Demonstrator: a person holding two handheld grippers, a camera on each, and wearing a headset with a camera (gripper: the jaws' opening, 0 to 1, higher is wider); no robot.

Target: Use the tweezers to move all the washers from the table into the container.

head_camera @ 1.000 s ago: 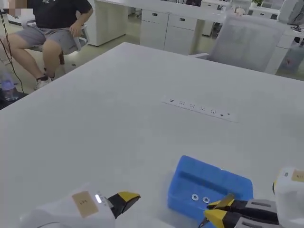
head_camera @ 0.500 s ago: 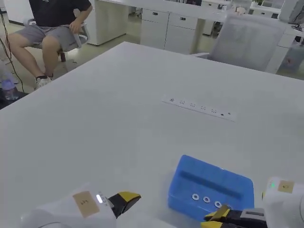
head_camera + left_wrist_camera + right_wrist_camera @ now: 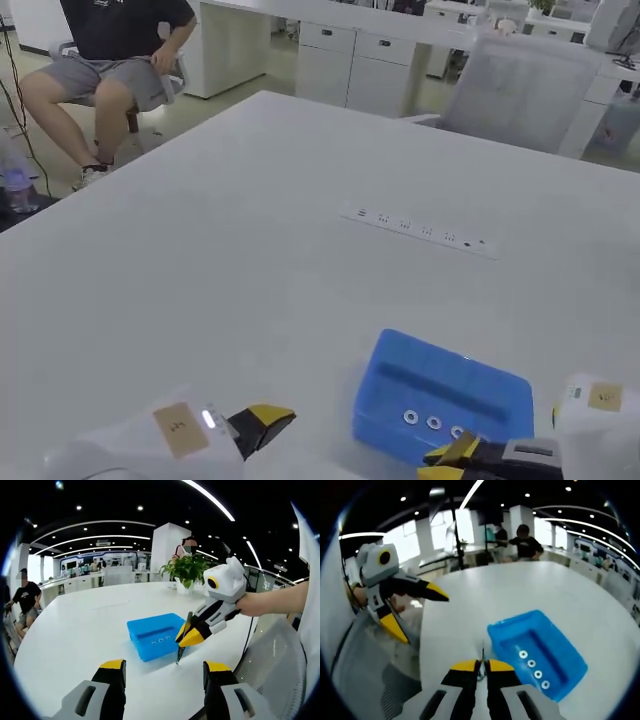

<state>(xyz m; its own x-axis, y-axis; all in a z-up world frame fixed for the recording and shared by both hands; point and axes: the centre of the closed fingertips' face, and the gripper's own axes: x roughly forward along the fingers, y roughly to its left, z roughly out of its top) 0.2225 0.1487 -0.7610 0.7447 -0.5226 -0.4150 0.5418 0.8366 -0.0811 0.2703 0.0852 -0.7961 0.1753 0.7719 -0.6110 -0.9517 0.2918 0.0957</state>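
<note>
The blue container (image 3: 440, 392) sits near the table's front edge, with several silver washers (image 3: 534, 668) in a row on its floor (image 3: 433, 423). My right gripper (image 3: 482, 666) is shut on thin tweezers (image 3: 482, 656), whose tip (image 3: 178, 656) points down at the table just beside the container (image 3: 154, 639). In the head view the right gripper (image 3: 450, 460) is at the container's near corner. My left gripper (image 3: 165, 666) stands open and holds nothing, to the left of the container (image 3: 268, 420). In the right gripper view the left gripper (image 3: 405, 607) is held with its jaws spread.
A white power strip (image 3: 418, 230) lies mid-table beyond the container. A person (image 3: 110, 50) sits on a chair at the far left. An office chair (image 3: 525, 90) and white cabinets (image 3: 345, 60) stand behind the table. The white table (image 3: 230, 250) spreads wide to the left.
My right gripper with the tweezers has drawn back from over the container toward the near edge. A third washer now shows in the container in the head view. The left gripper stayed put.
</note>
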